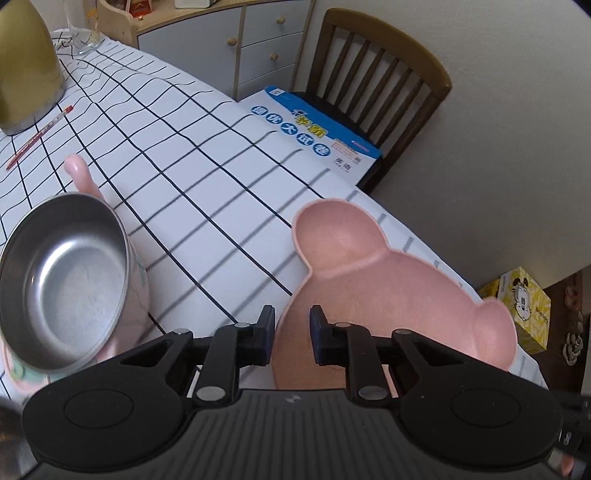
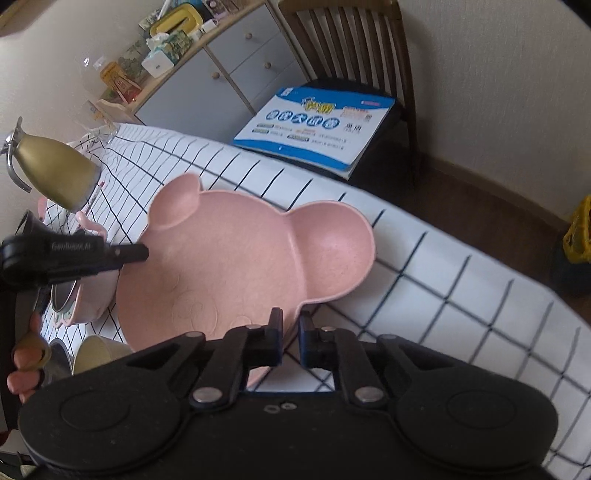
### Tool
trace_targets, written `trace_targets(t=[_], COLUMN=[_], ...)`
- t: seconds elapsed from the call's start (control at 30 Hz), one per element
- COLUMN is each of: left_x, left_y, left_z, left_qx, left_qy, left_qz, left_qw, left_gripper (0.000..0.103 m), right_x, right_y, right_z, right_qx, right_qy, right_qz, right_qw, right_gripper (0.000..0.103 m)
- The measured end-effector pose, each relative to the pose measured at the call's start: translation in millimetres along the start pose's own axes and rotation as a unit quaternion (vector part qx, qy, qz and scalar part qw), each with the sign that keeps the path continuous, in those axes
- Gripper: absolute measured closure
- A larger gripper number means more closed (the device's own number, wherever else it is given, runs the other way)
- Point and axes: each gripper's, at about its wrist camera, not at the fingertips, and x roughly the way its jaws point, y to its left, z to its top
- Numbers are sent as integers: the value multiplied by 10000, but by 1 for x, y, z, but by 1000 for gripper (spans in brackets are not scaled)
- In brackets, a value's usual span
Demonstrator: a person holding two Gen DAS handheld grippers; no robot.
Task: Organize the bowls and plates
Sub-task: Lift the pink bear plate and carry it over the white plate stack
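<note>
A pink bear-shaped divided plate (image 2: 229,258) hangs above the checked tablecloth (image 2: 424,295). My right gripper (image 2: 290,332) is shut on its near rim. My left gripper (image 1: 291,325) is shut on the plate's (image 1: 388,295) opposite rim, and it shows in the right wrist view (image 2: 129,253) touching the plate's left edge. A steel-lined pink bowl with handles (image 1: 62,280) sits left of the plate; it also appears in the right wrist view (image 2: 85,299). A cream bowl (image 2: 96,352) lies below the plate at lower left.
A gold kettle (image 1: 26,62) and a red pencil (image 1: 40,134) lie at the table's far left. A glass (image 1: 83,26) stands behind. A wooden chair (image 2: 354,55) holds a blue booklet (image 2: 314,125). A grey cabinet (image 1: 240,48) stands behind. A yellow tissue box (image 1: 524,306) sits right.
</note>
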Motion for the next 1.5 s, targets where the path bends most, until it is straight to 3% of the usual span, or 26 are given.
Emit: trace_targets(t=[0.47, 0.93, 1.23, 1.5], left_x=[-75, -144, -146, -137], left_y=[-38, -68, -87, -98], left_z=[-57, -158, -238, -281], left_qx=[-54, -422, -651, -845], left_qy=[-304, -648, -559, -434], left_qz=[-119, -254, -274, -199], left_qw=[9995, 9967, 9959, 9953], left_gripper=[86, 86, 86, 86], right_x=[-64, -129, -148, -141], right_y=[-25, -37, -53, -64], right_z=[-4, -48, -79, -103], right_qx=[-444, -927, -1339, -1747], right_qy=[-170, -171, -76, 73], right_qz=[127, 182, 12, -8], right_qw=[9988, 9954, 9910, 9846], right_gripper=[96, 96, 96, 96])
